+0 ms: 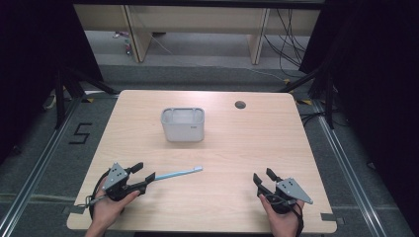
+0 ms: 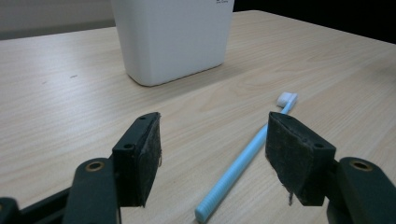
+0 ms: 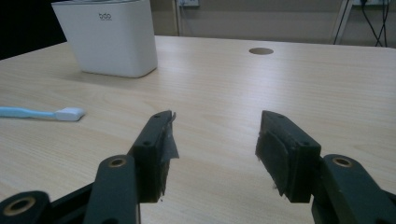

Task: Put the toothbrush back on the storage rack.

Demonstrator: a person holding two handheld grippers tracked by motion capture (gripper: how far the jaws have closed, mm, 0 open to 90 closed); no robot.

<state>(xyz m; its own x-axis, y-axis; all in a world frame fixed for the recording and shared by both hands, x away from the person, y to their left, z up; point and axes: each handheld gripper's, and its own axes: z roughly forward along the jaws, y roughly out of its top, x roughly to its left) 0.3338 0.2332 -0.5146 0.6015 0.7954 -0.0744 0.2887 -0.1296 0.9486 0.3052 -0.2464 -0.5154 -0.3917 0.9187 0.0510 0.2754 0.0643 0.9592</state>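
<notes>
A light blue toothbrush (image 1: pixel 175 173) lies flat on the wooden table (image 1: pixel 232 148), its white head pointing right. My left gripper (image 1: pixel 144 171) is open at the handle end. In the left gripper view the toothbrush (image 2: pixel 243 158) runs on the table between the spread jaws, close to the right one, and my left gripper (image 2: pixel 212 135) is not closed on it. A white bin (image 1: pixel 182 124) stands upright behind it; the bin (image 2: pixel 173 37) is also straight ahead of the left jaws. My right gripper (image 1: pixel 263 174) rests open and empty at the front right, apart from both; my right gripper (image 3: pixel 215 135) faces bare wood.
A round cable hole (image 1: pixel 240 104) sits in the table's far right part. In the right gripper view the toothbrush head (image 3: pixel 69 113) and the bin (image 3: pixel 109 37) lie off to the left. Black curtains flank the table; desks and cables stand beyond it.
</notes>
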